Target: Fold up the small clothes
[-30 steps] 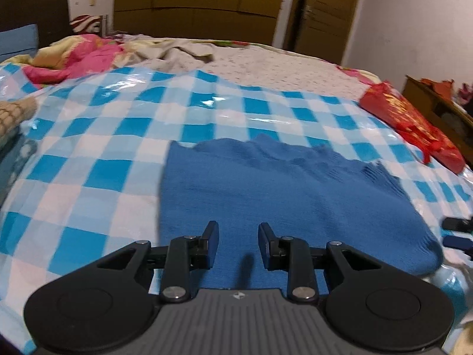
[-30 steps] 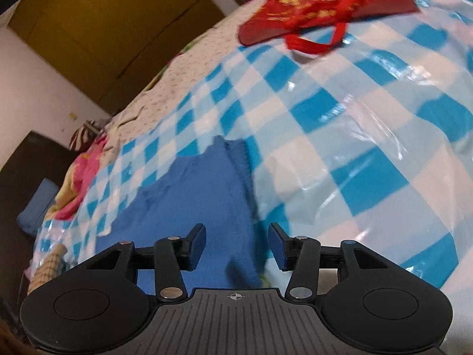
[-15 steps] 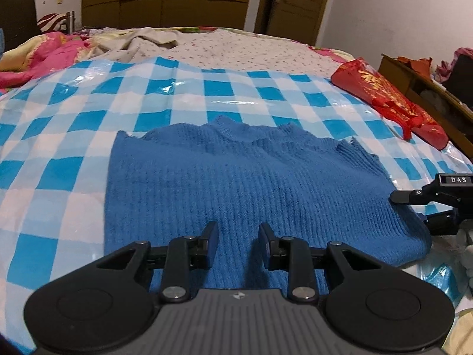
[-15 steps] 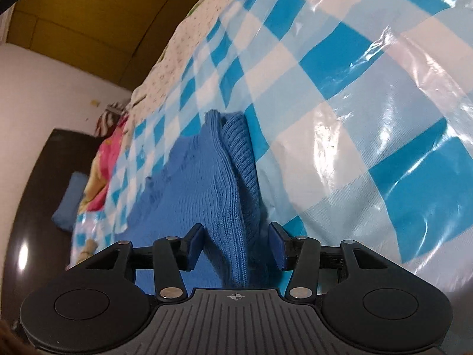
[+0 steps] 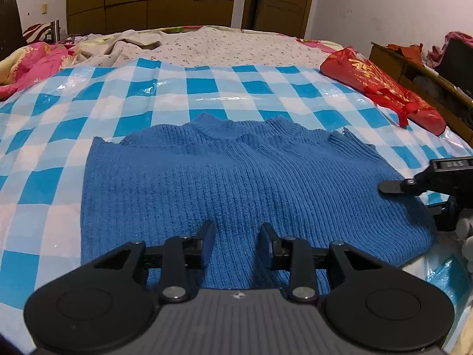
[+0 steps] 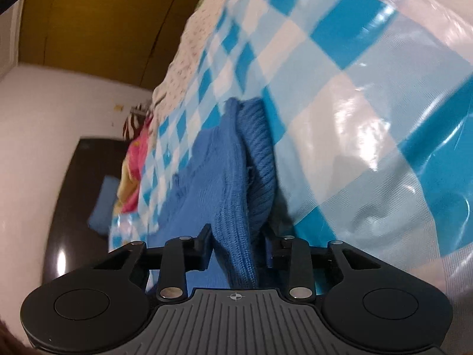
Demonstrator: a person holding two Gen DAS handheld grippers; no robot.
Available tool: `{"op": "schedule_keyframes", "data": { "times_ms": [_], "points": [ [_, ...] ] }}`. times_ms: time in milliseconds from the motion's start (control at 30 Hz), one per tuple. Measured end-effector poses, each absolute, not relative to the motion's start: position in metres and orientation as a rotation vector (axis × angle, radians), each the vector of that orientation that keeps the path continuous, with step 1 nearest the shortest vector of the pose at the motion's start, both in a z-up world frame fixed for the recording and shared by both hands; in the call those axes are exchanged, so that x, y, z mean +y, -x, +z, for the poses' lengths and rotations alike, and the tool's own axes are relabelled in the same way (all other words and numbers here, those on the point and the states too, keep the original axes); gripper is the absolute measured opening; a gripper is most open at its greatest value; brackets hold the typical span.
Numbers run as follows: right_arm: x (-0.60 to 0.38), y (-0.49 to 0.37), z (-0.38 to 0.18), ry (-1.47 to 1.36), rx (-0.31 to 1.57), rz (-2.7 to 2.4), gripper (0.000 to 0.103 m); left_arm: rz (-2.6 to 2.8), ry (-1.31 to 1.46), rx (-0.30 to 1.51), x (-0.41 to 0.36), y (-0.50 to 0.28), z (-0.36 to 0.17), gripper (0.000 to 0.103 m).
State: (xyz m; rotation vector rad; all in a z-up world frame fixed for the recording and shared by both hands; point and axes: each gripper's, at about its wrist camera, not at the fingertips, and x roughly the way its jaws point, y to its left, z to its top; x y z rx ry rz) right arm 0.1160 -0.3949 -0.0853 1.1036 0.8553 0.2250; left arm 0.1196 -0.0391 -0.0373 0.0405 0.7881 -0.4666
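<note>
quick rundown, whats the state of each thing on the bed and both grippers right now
blue ribbed knit sweater: spread flat, neck away from the left wrist camera, one side edge bunched up
right gripper: jaws just closing, pressed on the sweater's bunched edge
left gripper: open over the sweater's near hem, gripping nothing
blue-and-white checked plastic sheet: spread over the bed, shiny, wrinkled
red bag with gold print: lying flat

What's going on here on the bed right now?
A person with two handheld grippers is starting to fold a blue ribbed knit sweater lying flat on a blue-and-white checked plastic sheet. The right gripper has just been closing, and a bunched edge of the sweater sits between its fingers. The left gripper hangs open over the near hem, gripping nothing. A red bag lies off to the side.
</note>
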Motion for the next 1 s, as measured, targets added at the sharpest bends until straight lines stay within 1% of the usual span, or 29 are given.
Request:
{"op": "schedule_keyframes", "data": {
  "times_ms": [133, 200, 233, 333, 433, 500, 600, 633, 700, 733, 833, 933, 1000],
  "points": [
    [-0.383, -0.124, -0.083, -1.053, 0.876, 0.218, 0.036, -0.465, -0.021, 0.764, -0.040, -0.120, -0.032, 0.043],
    [-0.385, -0.120, -0.080, -1.049, 0.860, 0.202, 0.030, -0.460, -0.015, 0.749, -0.042, -0.120, -0.031, 0.043],
    [-0.388, -0.116, -0.078, -1.052, 0.846, 0.202, 0.025, -0.465, -0.018, 0.754, -0.044, -0.121, -0.033, 0.043],
    [-0.394, -0.103, -0.063, -1.030, 0.798, 0.192, 0.022, -0.522, -0.051, 0.810, -0.057, -0.119, -0.044, 0.043],
    [-0.396, -0.096, -0.053, -0.969, 0.797, 0.143, 0.021, -0.553, -0.112, 0.784, -0.069, -0.111, -0.046, 0.043],
    [-0.397, -0.095, -0.055, -0.960, 0.827, 0.102, 0.021, -0.560, -0.071, 0.760, -0.070, -0.109, -0.038, 0.043],
    [-0.399, -0.089, -0.052, -0.973, 0.832, 0.070, 0.021, -0.580, -0.041, 0.673, -0.072, -0.107, -0.026, 0.043],
    [-0.402, -0.086, -0.049, -0.979, 0.827, 0.064, 0.021, -0.579, -0.057, 0.686, -0.077, -0.111, -0.028, 0.043],
    [-0.399, -0.084, -0.040, -0.971, 0.811, 0.053, 0.021, -0.577, -0.102, 0.790, -0.087, -0.127, -0.045, 0.045],
    [-0.397, -0.084, -0.034, -0.963, 0.807, 0.053, 0.021, -0.581, -0.105, 0.802, -0.088, -0.131, -0.050, 0.045],
    [-0.383, -0.087, -0.012, -0.886, 0.806, 0.034, 0.021, -0.591, -0.057, 0.786, -0.083, -0.130, -0.042, 0.045],
    [-0.367, -0.093, 0.016, -0.798, 0.796, 0.018, 0.021, -0.598, 0.032, 0.748, -0.063, -0.123, -0.032, 0.045],
    [-0.352, -0.097, 0.031, -0.727, 0.792, 0.008, 0.021, -0.574, 0.010, 0.763, -0.055, -0.125, -0.036, 0.045]
  ]
}}
